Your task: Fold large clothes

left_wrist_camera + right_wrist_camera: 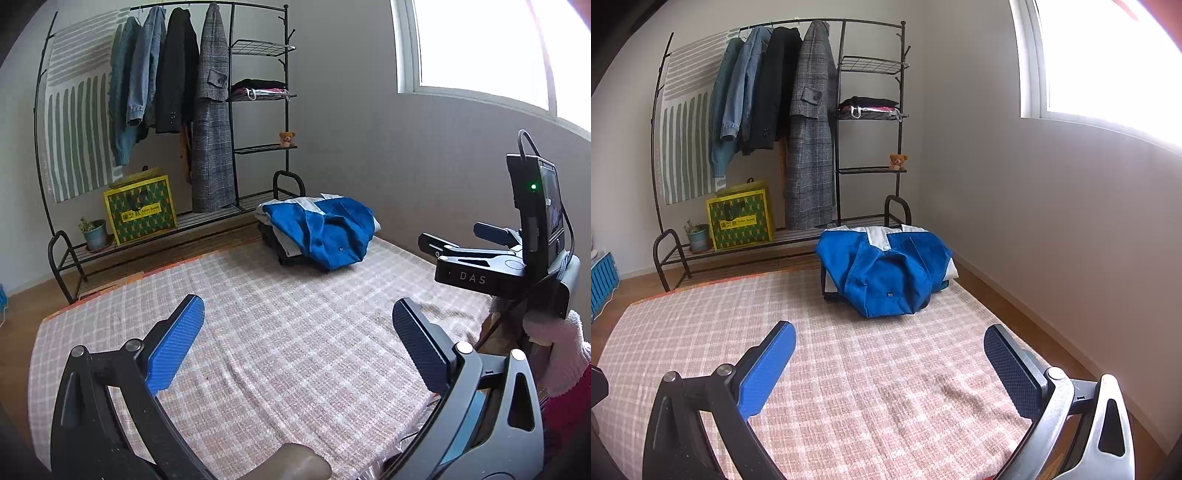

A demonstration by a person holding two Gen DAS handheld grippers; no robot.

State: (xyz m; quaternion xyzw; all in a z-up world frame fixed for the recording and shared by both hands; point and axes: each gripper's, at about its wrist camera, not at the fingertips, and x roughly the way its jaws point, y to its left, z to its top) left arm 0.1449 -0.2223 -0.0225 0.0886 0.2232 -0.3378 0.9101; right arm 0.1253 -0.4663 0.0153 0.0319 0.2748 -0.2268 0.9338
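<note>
At the far left a garment rack (783,122) is seen against the wall, hung with denim jackets, a black coat and a plaid coat (810,129); a yellow-green bag (740,219) and a small potted plant (696,234) are set on its bottom shelf. In the foreground a checked pink blanket (849,369) is spread flat. The left gripper (298,341) is held above it with its jaws spread wide and nothing between them. Further right, at the blanket's far edge, a blue jacket with white panels (886,273) is found lying folded on top of a small stack of other garments. The right gripper (889,365) is likewise held wide and empty, well short of the stack.

The jacket is judged to be soft, fairly light and limp, so slumping is expected if only one point is pinched; hold is best taken at two spread points along the collar or shoulders.

The garments beneath the jacket are mostly covered and cannot be identified. The window at the right is blown out. In the left wrist view only the side of the right gripper's body is shown.
</note>
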